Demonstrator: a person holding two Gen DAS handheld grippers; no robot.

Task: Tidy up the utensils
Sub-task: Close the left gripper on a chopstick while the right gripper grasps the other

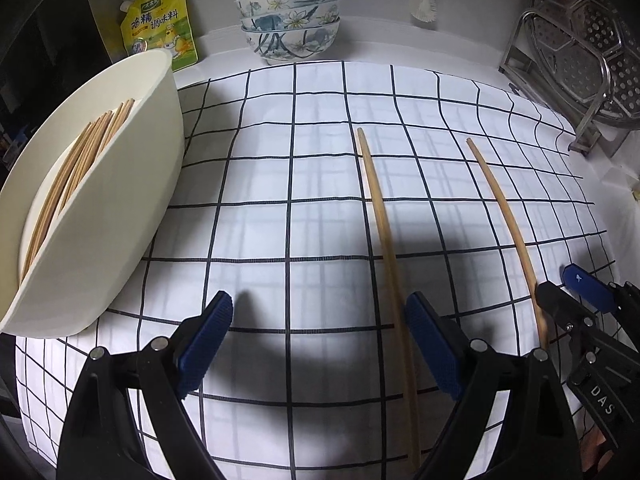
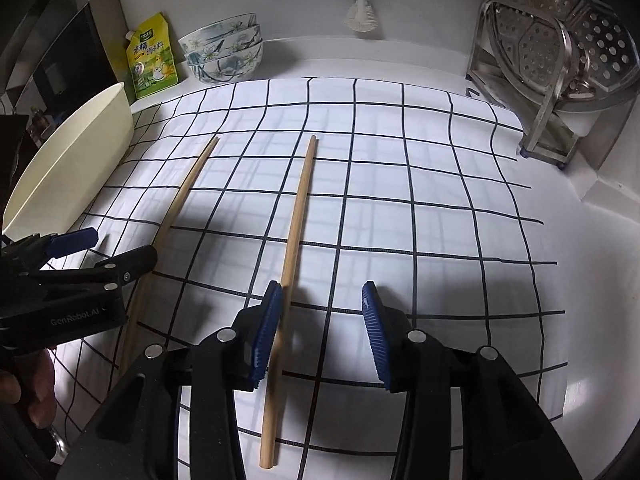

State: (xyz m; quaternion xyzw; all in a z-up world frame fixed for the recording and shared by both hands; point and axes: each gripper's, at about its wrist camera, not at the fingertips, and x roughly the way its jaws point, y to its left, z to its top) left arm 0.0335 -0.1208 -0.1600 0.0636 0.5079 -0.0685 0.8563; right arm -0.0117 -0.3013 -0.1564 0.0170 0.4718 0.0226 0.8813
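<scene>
Two chopsticks [image 2: 297, 216] lie on checked cloth [image 2: 400, 200].

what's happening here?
A person with a claw in each hand is tidying chopsticks into a cream tub that already holds a bundle of them. Two chopsticks remain on the checked cloth. The left claw is open, with one chopstick lying just inside its right-hand finger. The right claw is partly open around the other chopstick, which lies against its left pad and rests on the cloth, not gripped. Bowls and a metal rack stand behind.
</scene>
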